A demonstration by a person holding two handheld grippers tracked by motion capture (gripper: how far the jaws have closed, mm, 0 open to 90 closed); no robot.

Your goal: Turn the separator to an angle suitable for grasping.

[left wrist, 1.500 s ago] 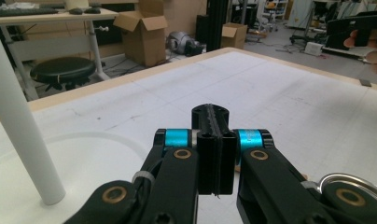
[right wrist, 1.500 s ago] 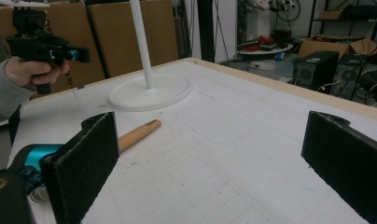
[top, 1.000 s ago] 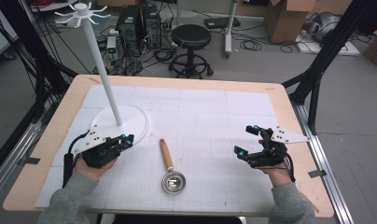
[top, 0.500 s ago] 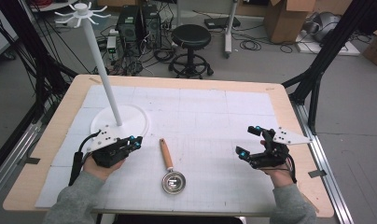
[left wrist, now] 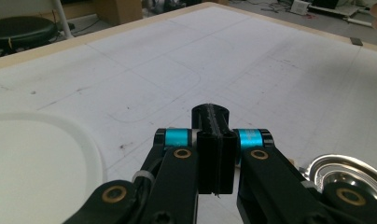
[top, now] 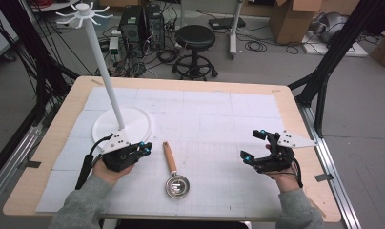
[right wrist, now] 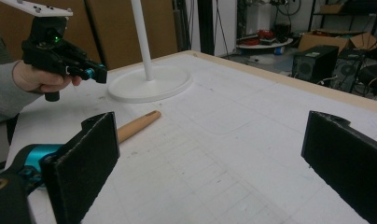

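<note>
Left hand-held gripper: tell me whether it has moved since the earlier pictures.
Yes. In the high view the left hand-held gripper has shifted right, toward the ladle, passing along the front rim of the white stand base.

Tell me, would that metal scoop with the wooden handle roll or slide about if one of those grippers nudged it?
The scoop would probably slide rather than roll: its bowl lies flat on the smooth white table. It looks rigid, so it should pivot as one piece. The round wooden handle might slip between the flat pads of the right gripper.
</note>
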